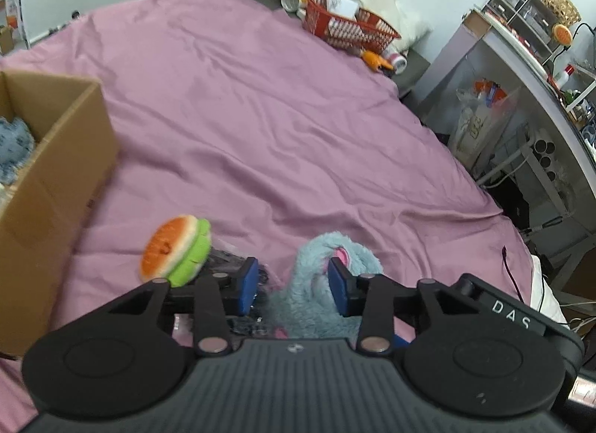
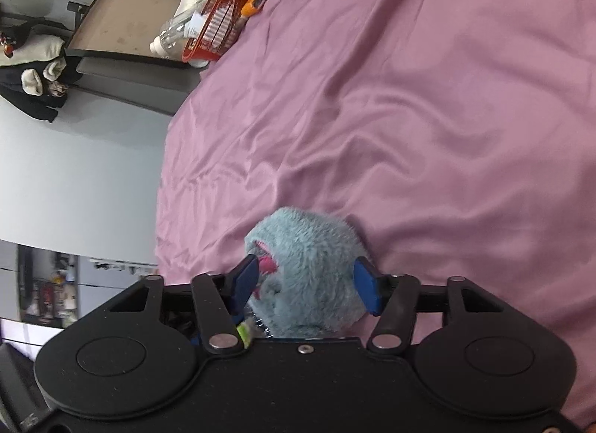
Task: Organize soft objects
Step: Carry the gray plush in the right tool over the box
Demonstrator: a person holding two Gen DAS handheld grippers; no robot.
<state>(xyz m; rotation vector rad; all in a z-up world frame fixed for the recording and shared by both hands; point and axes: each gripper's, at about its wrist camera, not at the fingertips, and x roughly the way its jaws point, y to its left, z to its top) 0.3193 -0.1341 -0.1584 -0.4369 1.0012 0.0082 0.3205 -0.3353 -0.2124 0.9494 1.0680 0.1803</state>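
- Right tongs: my blue pads stand wide apart on either side of the blue plush toy, each at its fur. Whether they press it or only bracket it, I cannot tell; I judge the grasp loose or just forming.
- Left tongs: parted about halfway and holding nothing. The same blue plush toy lies just ahead of and partly behind my right-hand pad, resting on the pink bedsheet.
- Burger plush: ahead and to the left of my left tongs, apart from the pads, on the bed near a dark crumpled item I cannot identify.
- Cardboard box: far to the left of my left tongs, open-topped, with at least one blue fluffy item already inside.
- Progress, as I judge it: sorting has begun, since the box holds something soft. The blue plush toy and the burger plush remain outside it, so at least two placements are left.
- Red basket: far ahead at the bed's opposite edge, holding assorted goods, seemingly not part of the job.
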